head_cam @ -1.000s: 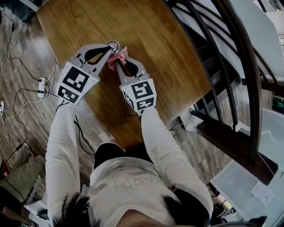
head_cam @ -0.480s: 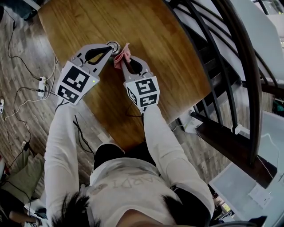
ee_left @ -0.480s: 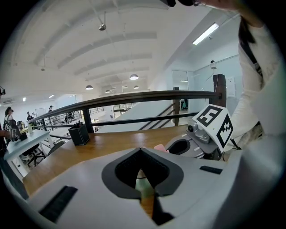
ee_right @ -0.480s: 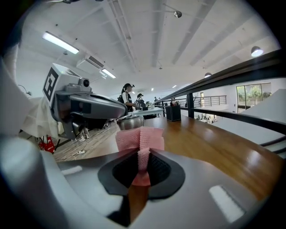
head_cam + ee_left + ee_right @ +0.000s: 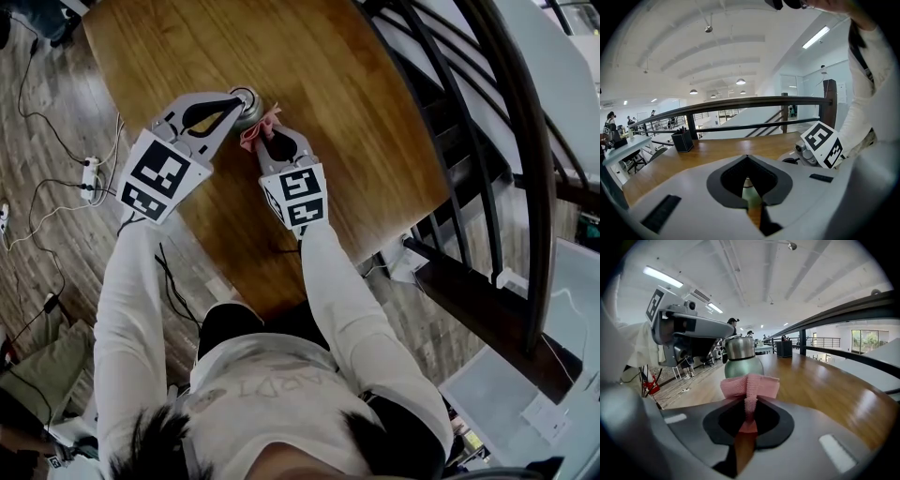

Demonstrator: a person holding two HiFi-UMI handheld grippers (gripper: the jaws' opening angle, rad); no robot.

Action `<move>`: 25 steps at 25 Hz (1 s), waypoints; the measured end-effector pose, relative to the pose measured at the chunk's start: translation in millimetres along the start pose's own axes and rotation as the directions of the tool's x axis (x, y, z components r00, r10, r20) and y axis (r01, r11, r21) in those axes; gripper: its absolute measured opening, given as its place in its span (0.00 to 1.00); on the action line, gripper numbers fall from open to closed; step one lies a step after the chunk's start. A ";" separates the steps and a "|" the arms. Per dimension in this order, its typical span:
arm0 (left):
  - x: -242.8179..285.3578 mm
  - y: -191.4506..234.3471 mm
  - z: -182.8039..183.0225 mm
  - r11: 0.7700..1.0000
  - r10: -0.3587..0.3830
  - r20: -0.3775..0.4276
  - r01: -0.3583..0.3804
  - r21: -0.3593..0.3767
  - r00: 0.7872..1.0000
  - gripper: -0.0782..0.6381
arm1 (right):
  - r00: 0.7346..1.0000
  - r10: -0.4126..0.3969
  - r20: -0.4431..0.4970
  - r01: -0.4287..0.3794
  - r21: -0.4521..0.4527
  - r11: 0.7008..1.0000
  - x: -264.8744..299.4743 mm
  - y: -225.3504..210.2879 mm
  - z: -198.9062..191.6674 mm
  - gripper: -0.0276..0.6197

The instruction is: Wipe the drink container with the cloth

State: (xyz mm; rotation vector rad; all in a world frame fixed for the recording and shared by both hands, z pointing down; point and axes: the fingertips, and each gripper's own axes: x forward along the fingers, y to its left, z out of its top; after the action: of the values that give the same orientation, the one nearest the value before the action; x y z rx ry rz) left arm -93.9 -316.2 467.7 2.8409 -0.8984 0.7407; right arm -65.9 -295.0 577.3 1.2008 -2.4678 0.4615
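A green drink bottle [image 5: 247, 101] with a steel lid stands upright on the round wooden table [image 5: 328, 84]. My left gripper [image 5: 234, 101] is shut, its tips against the bottle's lid on the left. In the left gripper view the bottle [image 5: 747, 192] shows through the thin slit between the jaws. My right gripper [image 5: 266, 141] is shut on a pink cloth [image 5: 255, 134] just in front of the bottle. In the right gripper view the cloth [image 5: 750, 387] fans out right before the bottle [image 5: 740, 359]; I cannot tell whether they touch.
A dark curved railing [image 5: 497, 141] and a staircase run along the table's right side. A black pen holder [image 5: 683, 140] stands far off on the table. Cables and a power strip [image 5: 89, 178] lie on the wooden floor to the left.
My right gripper carried the cloth up beside the bottle and back down a little toward me. The left gripper and the bottle have stayed almost still.
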 end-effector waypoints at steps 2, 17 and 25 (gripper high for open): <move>-0.9 0.3 0.5 1.000 -0.002 0.004 0.002 -0.004 1.000 0.11 | 1.000 -0.005 -0.003 0.005 -0.005 1.000 0.3 1.1 -0.3 0.11; -2.9 -1.7 1.8 1.000 0.000 0.016 0.001 -0.017 1.000 0.11 | 0.996 0.089 -0.008 -0.090 -0.048 0.995 16.6 60.5 6.1 0.11; -2.5 -0.9 1.2 1.000 -0.002 0.023 0.003 -0.023 1.000 0.11 | 0.997 0.072 -0.018 -0.072 -0.035 0.997 16.1 56.8 4.9 0.11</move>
State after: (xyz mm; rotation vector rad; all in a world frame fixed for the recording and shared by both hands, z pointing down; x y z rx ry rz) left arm -94.6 -314.4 465.5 2.8350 -0.9004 0.6945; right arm -121.4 -274.9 572.6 1.0926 -2.5010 0.4434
